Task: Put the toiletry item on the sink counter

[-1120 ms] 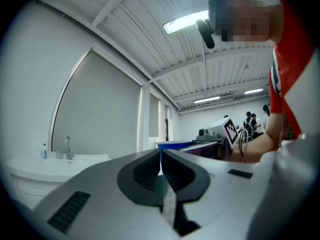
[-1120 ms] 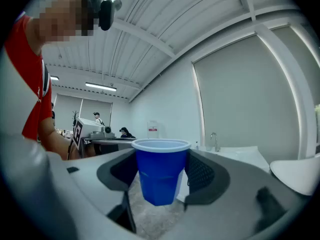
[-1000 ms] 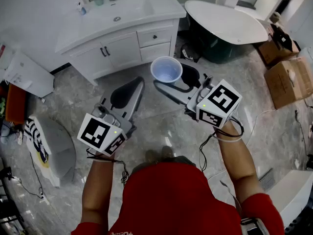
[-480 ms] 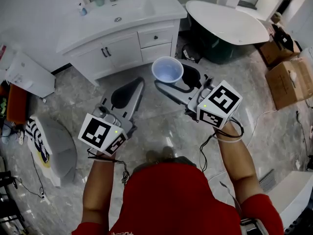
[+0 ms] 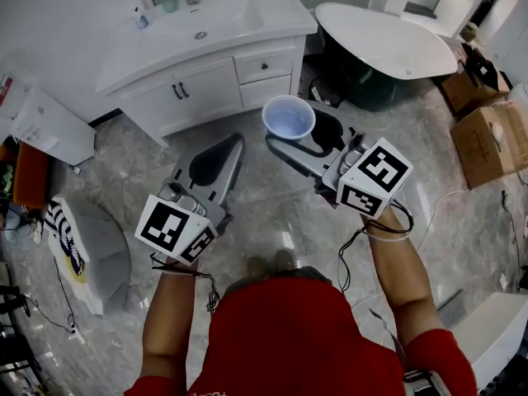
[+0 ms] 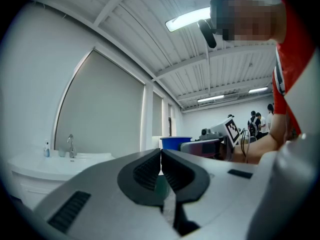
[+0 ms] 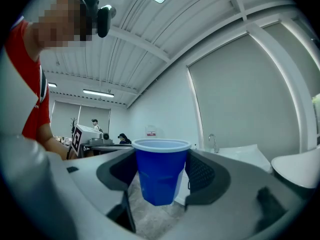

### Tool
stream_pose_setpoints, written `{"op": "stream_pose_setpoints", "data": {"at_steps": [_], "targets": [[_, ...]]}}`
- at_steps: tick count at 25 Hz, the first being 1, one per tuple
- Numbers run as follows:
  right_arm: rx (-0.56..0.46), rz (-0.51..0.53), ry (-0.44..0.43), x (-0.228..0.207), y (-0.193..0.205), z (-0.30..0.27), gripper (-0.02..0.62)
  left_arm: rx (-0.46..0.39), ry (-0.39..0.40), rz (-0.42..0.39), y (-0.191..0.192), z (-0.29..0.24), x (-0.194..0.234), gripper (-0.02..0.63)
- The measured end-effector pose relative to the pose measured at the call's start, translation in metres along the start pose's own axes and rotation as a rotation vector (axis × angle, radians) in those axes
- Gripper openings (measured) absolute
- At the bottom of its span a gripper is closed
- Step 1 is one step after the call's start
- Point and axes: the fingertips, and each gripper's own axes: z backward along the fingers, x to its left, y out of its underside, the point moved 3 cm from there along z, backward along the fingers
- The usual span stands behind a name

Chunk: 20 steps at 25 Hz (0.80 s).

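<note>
right gripper [image 5: 294, 130] holds blue cup [image 5: 289, 119] upright | left gripper [image 5: 216, 157] closed, empty | sink table [image 5: 266, 8] lies ahead of cup, right gripper nearer

A white oval tub [image 5: 388, 35] stood on the grey marble floor [image 5: 272, 213]. Two cardboard boxes [image 5: 487, 143] sat near each other at the right. At the left were a white box [image 5: 45, 126] and a grey seat [image 5: 103, 258] with a striped cloth [image 5: 59, 225] against it. A strip lamp [image 6: 187, 18] lit the ceiling.

Red short-sleeved shirt [image 5: 289, 337], black wrist cables [image 5: 350, 250]
</note>
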Motion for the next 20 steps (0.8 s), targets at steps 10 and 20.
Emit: {"op": "stream_pose_setpoints", "data": {"at_steps": [10, 20], "targets": [[-0.012, -0.004, -0.013, -0.018, -0.003, 0.004, 0.298, -0.020, -0.041, 0.007, -0.002, -0.022, 0.007, 0.020], [-0.014, -0.003, -0.015, -0.047, -0.006, 0.010, 0.298, -0.032, -0.116, -0.001, -0.005, -0.043, 0.015, 0.020]]}}
